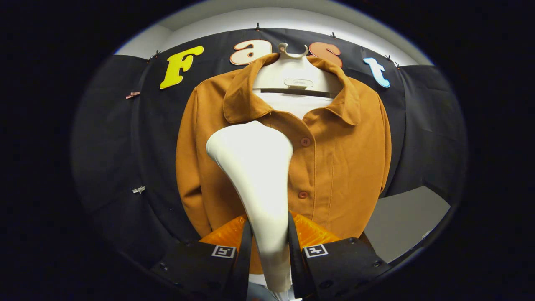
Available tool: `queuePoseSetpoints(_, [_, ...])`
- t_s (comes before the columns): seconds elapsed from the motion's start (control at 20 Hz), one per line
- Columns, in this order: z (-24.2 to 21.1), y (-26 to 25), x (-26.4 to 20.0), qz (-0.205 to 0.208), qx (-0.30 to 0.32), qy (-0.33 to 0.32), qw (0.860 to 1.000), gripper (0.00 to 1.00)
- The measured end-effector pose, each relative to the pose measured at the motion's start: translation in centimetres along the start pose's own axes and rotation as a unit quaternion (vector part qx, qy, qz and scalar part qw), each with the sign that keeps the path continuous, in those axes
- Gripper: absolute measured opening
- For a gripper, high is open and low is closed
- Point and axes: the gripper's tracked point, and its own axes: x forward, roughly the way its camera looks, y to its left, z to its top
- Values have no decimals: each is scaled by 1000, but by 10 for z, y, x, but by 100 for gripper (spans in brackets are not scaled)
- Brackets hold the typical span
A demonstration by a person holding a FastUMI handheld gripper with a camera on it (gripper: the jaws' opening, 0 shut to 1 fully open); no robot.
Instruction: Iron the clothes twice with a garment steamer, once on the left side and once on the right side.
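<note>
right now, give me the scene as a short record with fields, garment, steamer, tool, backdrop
garment: rust-orange buttoned cloth jacket, hanging front-on from a white plastic hanger, collar open
steamer: white smooth plastic steamer head, held upright, its wide top against the jacket's chest beside the button line, on the side of the placket where the steamer rises
tool: tool shut on the steamer's narrow neck, a finger on each side
backdrop: black cloth wall behind the jacket

The hand-held gripper (pixel 268 242) points forward; both fingers (pixel 244 251) clamp the steamer (pixel 255 167).
</note>
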Motion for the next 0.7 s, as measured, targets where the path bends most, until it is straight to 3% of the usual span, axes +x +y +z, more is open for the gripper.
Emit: queuePoseSetpoints(0.7, [-51,14,47,-4,8,83,996,45])
